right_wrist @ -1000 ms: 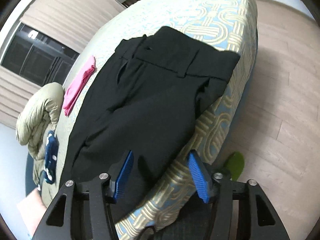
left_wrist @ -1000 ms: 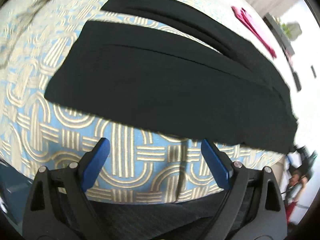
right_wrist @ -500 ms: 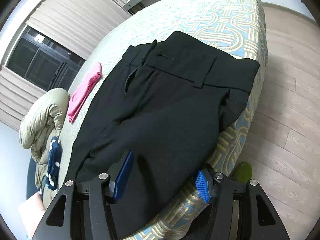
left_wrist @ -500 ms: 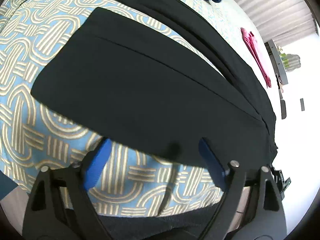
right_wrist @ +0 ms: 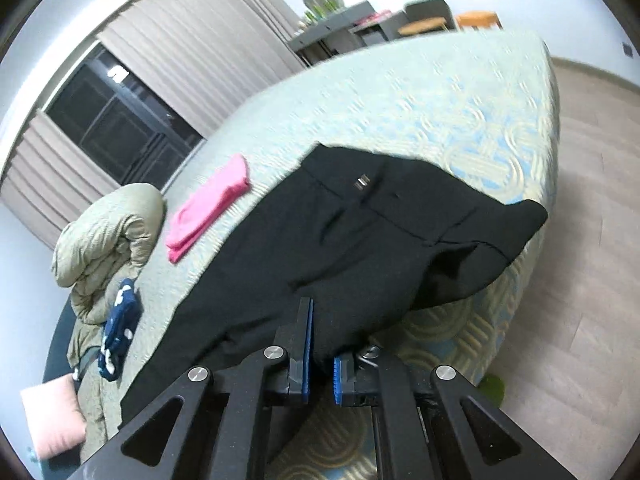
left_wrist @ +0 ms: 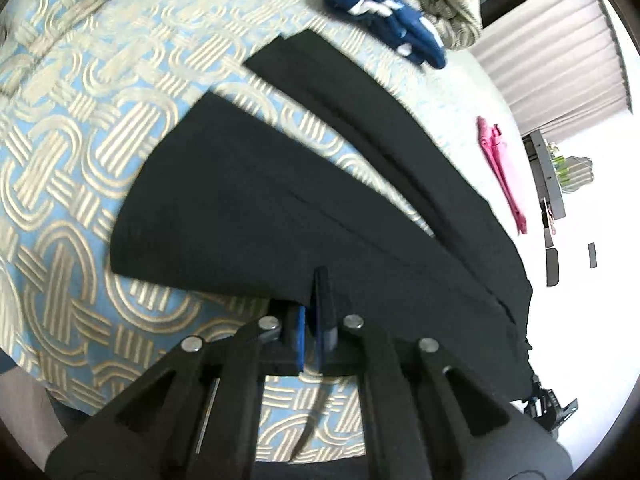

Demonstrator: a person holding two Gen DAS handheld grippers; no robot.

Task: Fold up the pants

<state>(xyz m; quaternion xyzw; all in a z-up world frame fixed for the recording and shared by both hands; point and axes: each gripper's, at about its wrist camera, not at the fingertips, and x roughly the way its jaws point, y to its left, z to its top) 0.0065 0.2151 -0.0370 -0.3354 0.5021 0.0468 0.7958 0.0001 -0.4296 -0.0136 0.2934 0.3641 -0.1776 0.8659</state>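
Black pants [left_wrist: 260, 200] lie stretched along the near side of a bed, legs to the left, waistband [right_wrist: 420, 204] to the right with one corner hanging over the bed's edge. My left gripper [left_wrist: 313, 300] has its jaws closing tight, blue pads pressing on the near edge of the closer leg. In the right wrist view my right gripper [right_wrist: 322, 334] is likewise closing hard on a bunched fold of the pants' near edge below the hip. The fabric rises a little at both grips.
The bed cover [left_wrist: 80, 140] is blue with beige loops. A folded pink garment [right_wrist: 212, 204], a navy spotted garment [right_wrist: 118, 332] and a rolled olive duvet [right_wrist: 104, 248] lie farther back. Wooden floor [right_wrist: 592, 240] runs along the bed's right side.
Both grippers went from wide open to shut on the pants' near edge. Both have risen, and the gripped fabric has lifted off the bed cover.
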